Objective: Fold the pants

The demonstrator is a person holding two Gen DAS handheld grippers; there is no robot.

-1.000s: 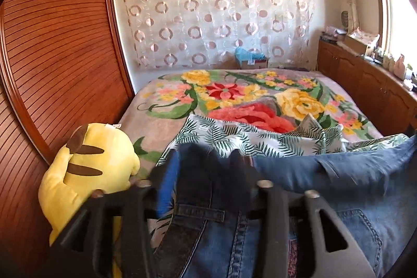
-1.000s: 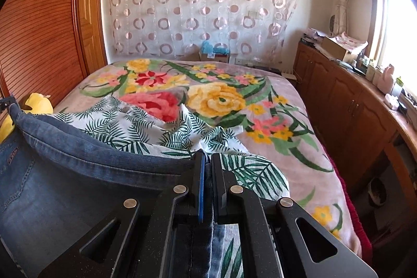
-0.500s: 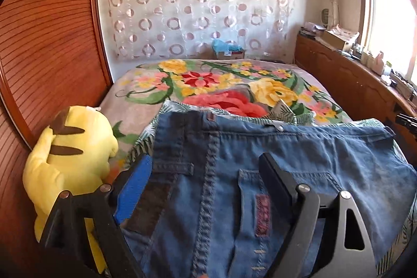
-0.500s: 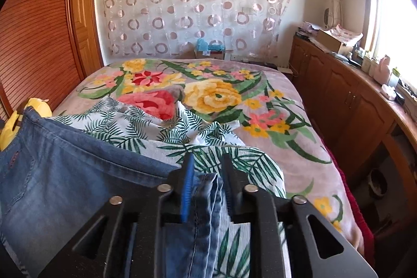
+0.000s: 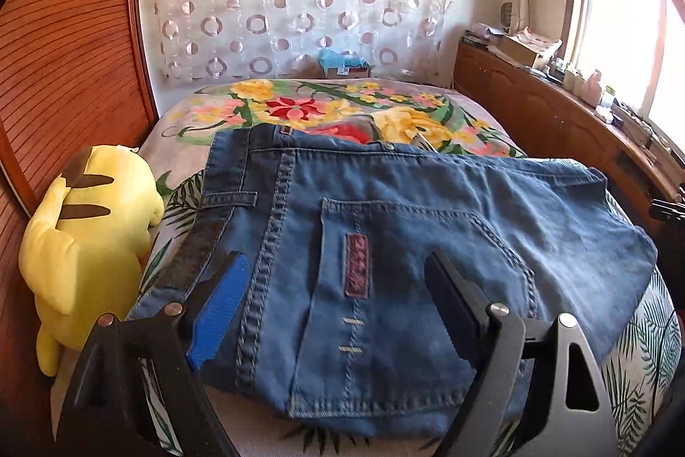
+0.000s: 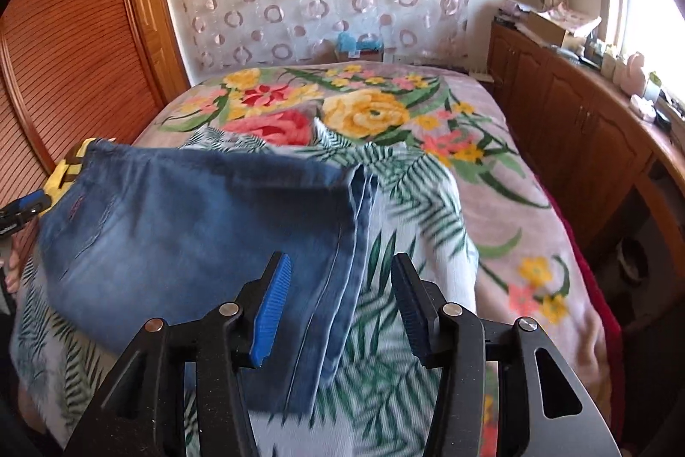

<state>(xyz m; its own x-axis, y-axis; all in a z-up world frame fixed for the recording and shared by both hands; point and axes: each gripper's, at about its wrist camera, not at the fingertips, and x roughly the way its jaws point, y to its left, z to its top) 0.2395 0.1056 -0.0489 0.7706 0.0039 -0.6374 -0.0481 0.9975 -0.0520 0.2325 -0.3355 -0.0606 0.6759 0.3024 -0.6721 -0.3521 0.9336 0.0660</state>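
Folded blue jeans point(image 5: 385, 243) lie flat on a palm-leaf cloth point(image 5: 642, 345) spread over the bed, back pocket and waistband facing up. My left gripper point(image 5: 334, 285) hovers over the waist end, jaws wide apart and touching nothing. In the right wrist view the jeans point(image 6: 192, 225) show their stacked folded edges near the middle. My right gripper point(image 6: 338, 298) straddles that edge, its jaws still opening and the pads clear of the denim. The tip of the left gripper point(image 6: 25, 206) shows at that view's left edge.
A yellow plush toy point(image 5: 85, 243) sits against the wooden slatted wall point(image 5: 64, 71) at the left. The floral blanket point(image 6: 385, 110) covers the far bed. Wooden cabinets point(image 6: 578, 123) with clutter run along the right under a window. A blue box point(image 5: 342, 63) stands by the curtain.
Both grippers let go of the jeans and opened. The denim dropped flat onto the leaf-print cloth, and both grippers drew back toward the near edge.
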